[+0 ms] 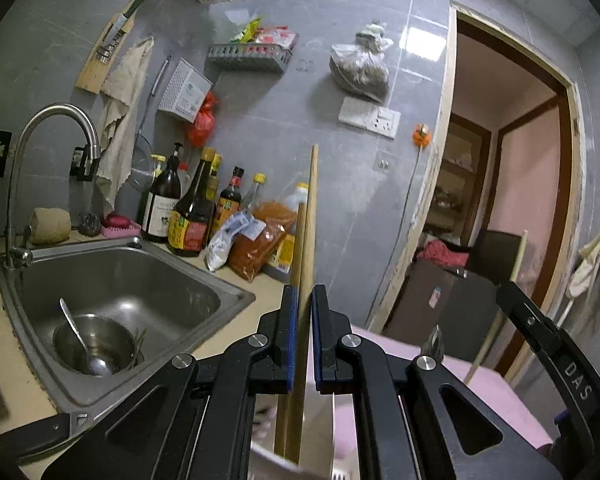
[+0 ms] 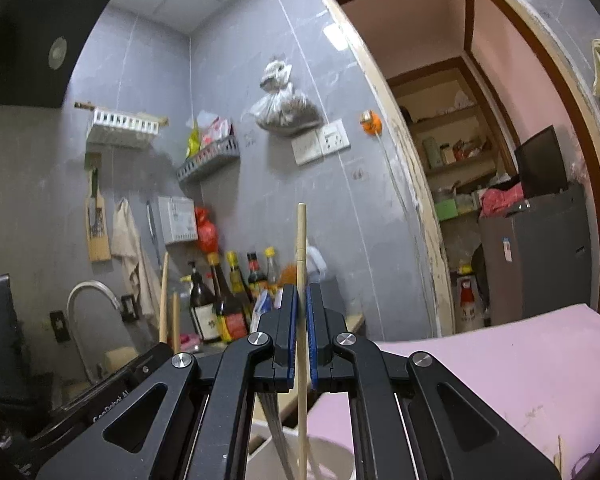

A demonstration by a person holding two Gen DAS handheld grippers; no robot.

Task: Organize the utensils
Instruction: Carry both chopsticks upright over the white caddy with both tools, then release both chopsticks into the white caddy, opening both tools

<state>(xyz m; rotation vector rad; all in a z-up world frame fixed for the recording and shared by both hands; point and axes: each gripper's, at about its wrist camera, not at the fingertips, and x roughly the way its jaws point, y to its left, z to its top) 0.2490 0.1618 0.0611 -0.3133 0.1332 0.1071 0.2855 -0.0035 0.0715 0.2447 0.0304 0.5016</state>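
Two grippers, left gripper and right gripper, each clamp upright chopsticks, presumably for dropping them into the white holder below.

Left gripper, right gripper: black angular linkage arms, round silver screws at pivots, triangular cut-outs, blue pads lining fingers, white lettering on housing.

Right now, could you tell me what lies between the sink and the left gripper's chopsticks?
In the left wrist view, bare countertop separates the sink from the chopsticks; bottles stand farther back.
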